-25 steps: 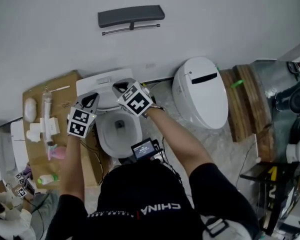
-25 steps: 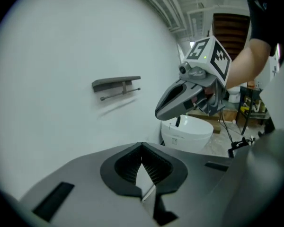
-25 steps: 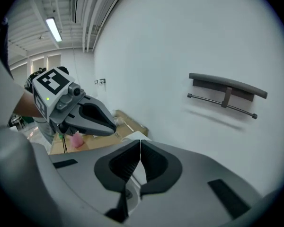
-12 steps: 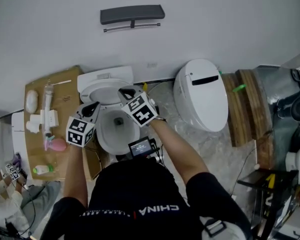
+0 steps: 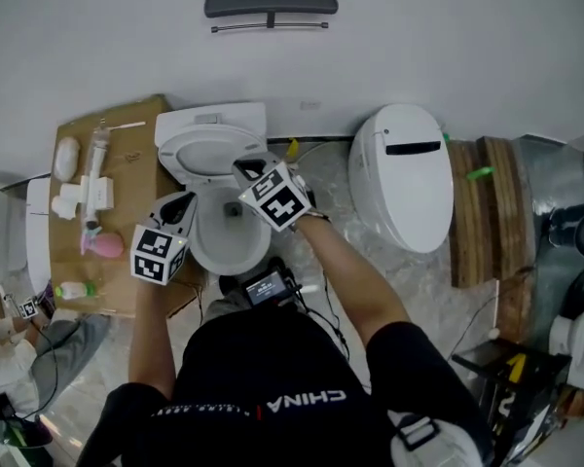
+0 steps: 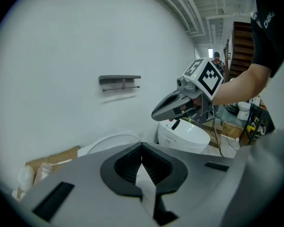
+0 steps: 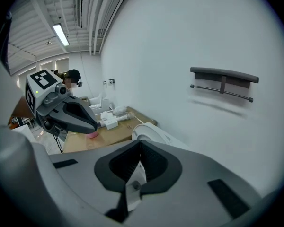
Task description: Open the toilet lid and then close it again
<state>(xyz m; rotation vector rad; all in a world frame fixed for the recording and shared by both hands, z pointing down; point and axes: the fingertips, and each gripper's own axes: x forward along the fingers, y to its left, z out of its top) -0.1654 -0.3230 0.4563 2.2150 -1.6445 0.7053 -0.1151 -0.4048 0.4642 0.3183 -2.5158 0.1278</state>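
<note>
White toilet lid point(image 5: 210, 150) is leaning open at twelve o'clock of the bowl point(image 5: 229, 236). The left gripper point(image 5: 180, 205) and right gripper point(image 5: 246, 169), jaws together and empty, are retreating toward six o'clock, so opening looks done and closing awaits.

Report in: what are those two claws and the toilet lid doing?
Left claw shut, empty. Right claw shut, empty. Toilet lid up, bowl exposed. Nothing blocking it.
</note>
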